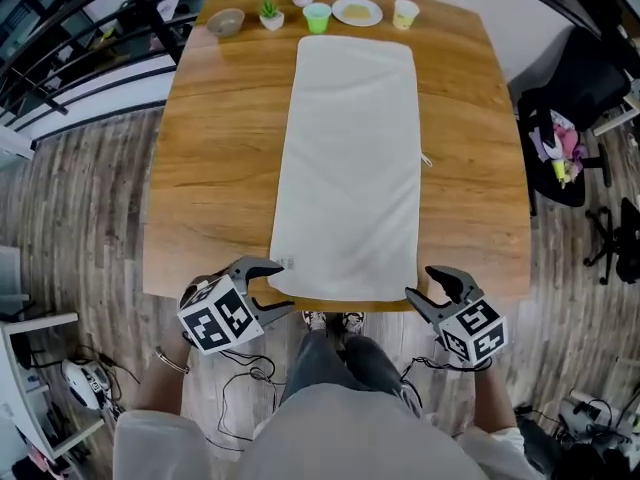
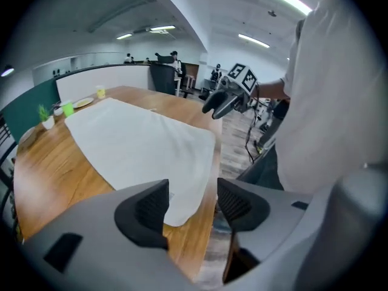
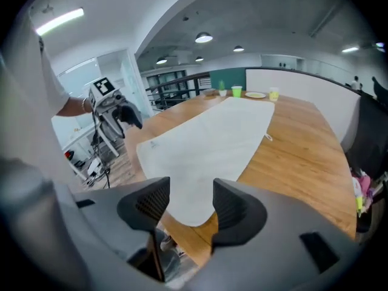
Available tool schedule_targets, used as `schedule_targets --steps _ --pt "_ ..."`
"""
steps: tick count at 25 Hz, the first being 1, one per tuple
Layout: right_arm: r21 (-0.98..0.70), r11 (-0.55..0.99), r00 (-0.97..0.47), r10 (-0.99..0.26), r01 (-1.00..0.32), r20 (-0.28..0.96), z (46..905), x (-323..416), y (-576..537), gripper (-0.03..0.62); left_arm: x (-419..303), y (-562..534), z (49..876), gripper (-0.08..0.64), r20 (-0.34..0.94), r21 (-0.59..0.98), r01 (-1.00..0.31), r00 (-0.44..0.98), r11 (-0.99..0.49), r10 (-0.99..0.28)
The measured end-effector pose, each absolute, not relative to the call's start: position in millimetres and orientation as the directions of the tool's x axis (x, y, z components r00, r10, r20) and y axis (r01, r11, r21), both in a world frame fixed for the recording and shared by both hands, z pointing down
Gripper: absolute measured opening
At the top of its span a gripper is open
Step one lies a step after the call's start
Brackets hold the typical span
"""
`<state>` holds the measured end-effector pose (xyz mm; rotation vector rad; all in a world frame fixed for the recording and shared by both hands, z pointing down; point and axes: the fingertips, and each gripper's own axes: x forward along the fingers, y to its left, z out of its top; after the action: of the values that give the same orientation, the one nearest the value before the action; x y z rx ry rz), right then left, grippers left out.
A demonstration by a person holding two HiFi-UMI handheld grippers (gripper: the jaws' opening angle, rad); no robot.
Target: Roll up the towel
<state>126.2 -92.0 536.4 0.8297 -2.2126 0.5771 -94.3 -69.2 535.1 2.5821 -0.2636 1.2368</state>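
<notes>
The left gripper [image 2: 193, 208] has its jaws partly apart with nothing pressed between the pads. The towel's near left corner shows in the gap but lies beyond it, not gripped. The right gripper [image 3: 191, 208] is in the same state: its jaws stand apart, and the near right corner is framed between them and untouched.

In the head view the left gripper [image 1: 278, 288] sits just beside the near left corner of the towel [image 1: 350, 168], at the near edge of the bench [image 1: 220, 168]. The right gripper [image 1: 420, 283] sits just off that edge, beside the near right corner.

The towel lies flat and fully spread down the middle of the bench, from the near edge almost to the far one. There is no fold or curl at either end. Along the far edge stand a bowl [image 1: 225, 22], a small plant [image 1: 270, 13], a green cup [image 1: 317, 17], a plate [image 1: 357, 11] and a yellow cup [image 1: 405, 13], just clear of the towel's far end.

As I judge it, the rolling has not begun. Both corners are yet to be gripped, and the whole length is left to roll.
</notes>
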Motion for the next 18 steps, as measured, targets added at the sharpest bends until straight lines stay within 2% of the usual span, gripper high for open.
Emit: schedule_targets --steps 4,9,18 --pt "-0.189 0.784 -0.581 -0.251 -0.592 0.774 552 124 -72 0.204 -96 -60 548 0.246 0.823 0.173 -0.197 0.568 -0.965 0.032" --pt "-0.200 0.869 -0.562 -0.104 -0.452 0.820 570 123 -52 0.186 -102 -52 566 0.228 0.863 0.163 -0.142 0.500 -0.976 0.071" --pt "-0.113 0.975 -0.410 0.026 -0.189 0.912 595 123 -42 0.146 -104 -49 586 0.200 0.894 0.145 -0.047 0.434 -0.988 0.110"
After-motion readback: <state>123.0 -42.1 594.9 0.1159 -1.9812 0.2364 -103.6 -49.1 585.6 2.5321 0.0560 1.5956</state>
